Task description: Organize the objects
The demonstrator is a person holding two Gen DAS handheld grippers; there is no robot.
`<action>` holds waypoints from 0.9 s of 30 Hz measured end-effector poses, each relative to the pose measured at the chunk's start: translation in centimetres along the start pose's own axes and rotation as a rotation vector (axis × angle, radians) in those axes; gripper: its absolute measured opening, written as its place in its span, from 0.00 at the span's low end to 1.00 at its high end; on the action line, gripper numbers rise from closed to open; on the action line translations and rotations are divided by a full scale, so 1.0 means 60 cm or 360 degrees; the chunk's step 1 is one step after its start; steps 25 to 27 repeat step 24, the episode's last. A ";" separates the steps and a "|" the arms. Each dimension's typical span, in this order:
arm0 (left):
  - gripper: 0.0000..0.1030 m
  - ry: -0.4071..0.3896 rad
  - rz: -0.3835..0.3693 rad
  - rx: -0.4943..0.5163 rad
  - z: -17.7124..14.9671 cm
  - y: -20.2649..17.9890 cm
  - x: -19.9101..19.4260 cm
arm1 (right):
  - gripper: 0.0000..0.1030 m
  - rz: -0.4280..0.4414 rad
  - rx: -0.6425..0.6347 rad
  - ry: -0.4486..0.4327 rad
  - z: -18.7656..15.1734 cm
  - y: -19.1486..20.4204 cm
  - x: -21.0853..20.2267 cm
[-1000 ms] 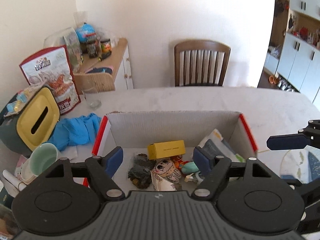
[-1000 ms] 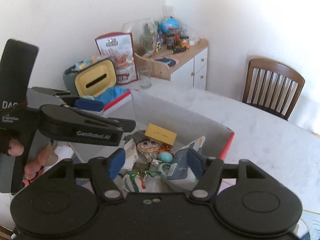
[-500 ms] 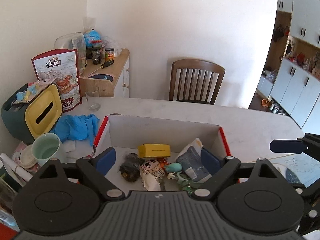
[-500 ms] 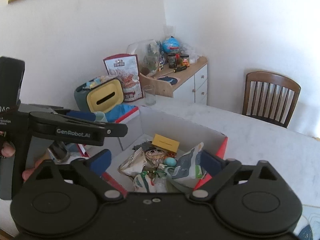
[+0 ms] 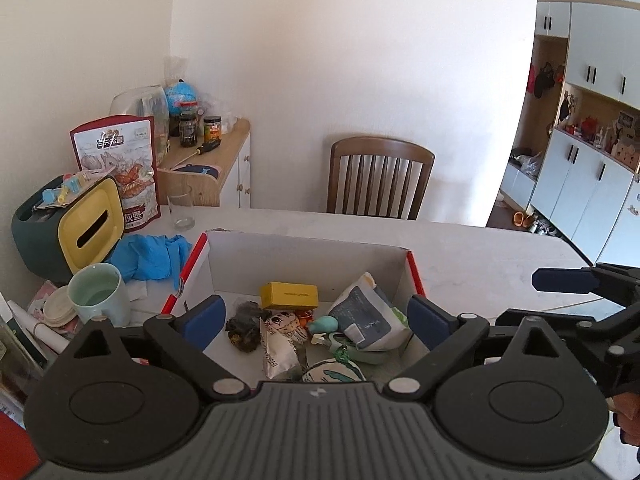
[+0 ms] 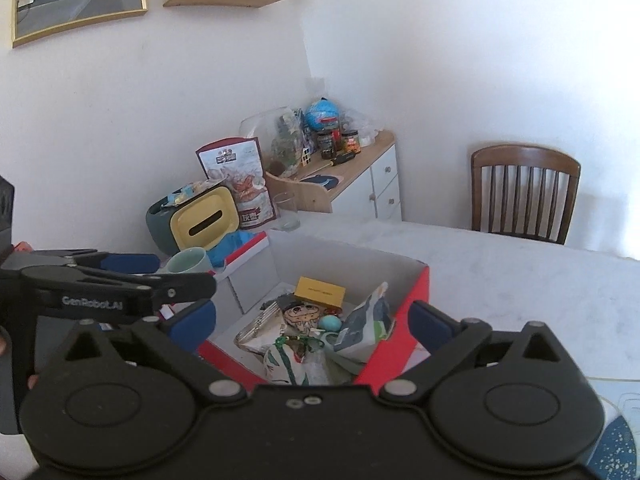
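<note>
Right, both jaws have just been opening and now stand wide with nothing between them: left gripper (image 5: 314,320) and right gripper (image 6: 312,324) hang above the near rim of the box (image 5: 304,246) on the desk (image 5: 480,252). Inside it sit the yellow carton (image 5: 289,295), grey pouch (image 5: 362,318) and small toys, so I'd judge the drop done, hands clear for the next pick.

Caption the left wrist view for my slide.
Open left gripper above a box of small items on a cluttered table.
</note>
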State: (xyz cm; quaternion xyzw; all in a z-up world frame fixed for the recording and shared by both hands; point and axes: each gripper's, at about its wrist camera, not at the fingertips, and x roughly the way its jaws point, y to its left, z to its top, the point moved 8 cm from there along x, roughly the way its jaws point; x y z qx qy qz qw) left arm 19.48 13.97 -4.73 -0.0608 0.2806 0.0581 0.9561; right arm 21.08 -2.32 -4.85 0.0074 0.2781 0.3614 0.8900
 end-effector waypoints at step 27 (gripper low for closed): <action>0.95 0.0019 -0.0019 -0.0011 -0.029 -0.044 -0.014 | 0.99 -0.0072 0.0048 -0.0014 -0.031 -0.033 -0.037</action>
